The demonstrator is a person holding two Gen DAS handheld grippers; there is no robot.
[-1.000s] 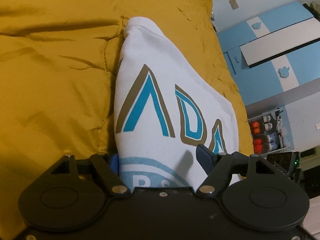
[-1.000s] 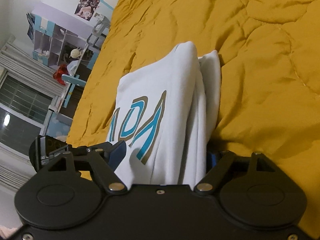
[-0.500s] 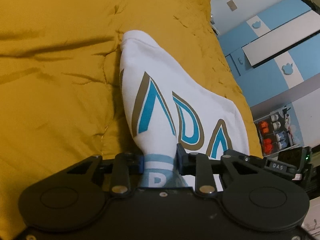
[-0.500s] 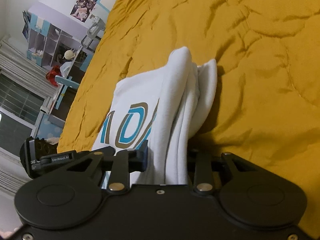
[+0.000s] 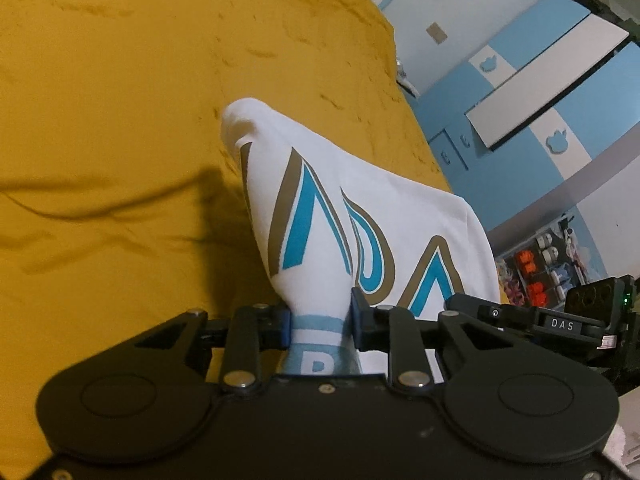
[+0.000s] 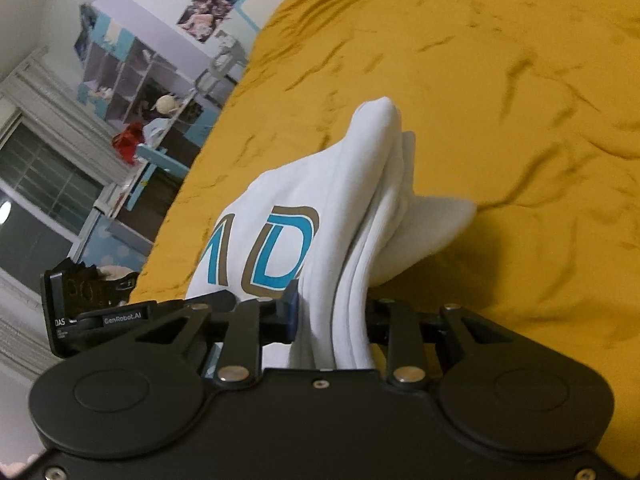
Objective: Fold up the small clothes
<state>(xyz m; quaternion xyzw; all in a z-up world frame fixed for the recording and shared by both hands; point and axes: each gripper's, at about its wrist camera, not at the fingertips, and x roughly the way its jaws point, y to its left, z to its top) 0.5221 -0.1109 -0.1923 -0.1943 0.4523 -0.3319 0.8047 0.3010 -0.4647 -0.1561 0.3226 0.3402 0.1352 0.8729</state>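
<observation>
Your left gripper (image 5: 320, 322) is nearly closed and pinches the near edge of the white garment (image 5: 360, 216); its pads press the cloth from both sides, at the pale blue band of the print. Your right gripper (image 6: 332, 314) is also narrowed onto the same garment (image 6: 340, 208), and here it grips several folded layers together. Each gripper has closed its jaws on the cloth within the last second. The garment rises from both grippers and stretches away from you, with its far end resting on the yellow bedspread (image 5: 120, 120). Large blue and brown letters are on its upper face. In the right view one loose white flap (image 6: 432, 216) hangs to the side, over the bedspread (image 6: 500, 100). Past the bed you see a blue and white wardrobe (image 5: 540, 92) on the left side and a shelf unit (image 6: 124, 76) by a window on the right.
</observation>
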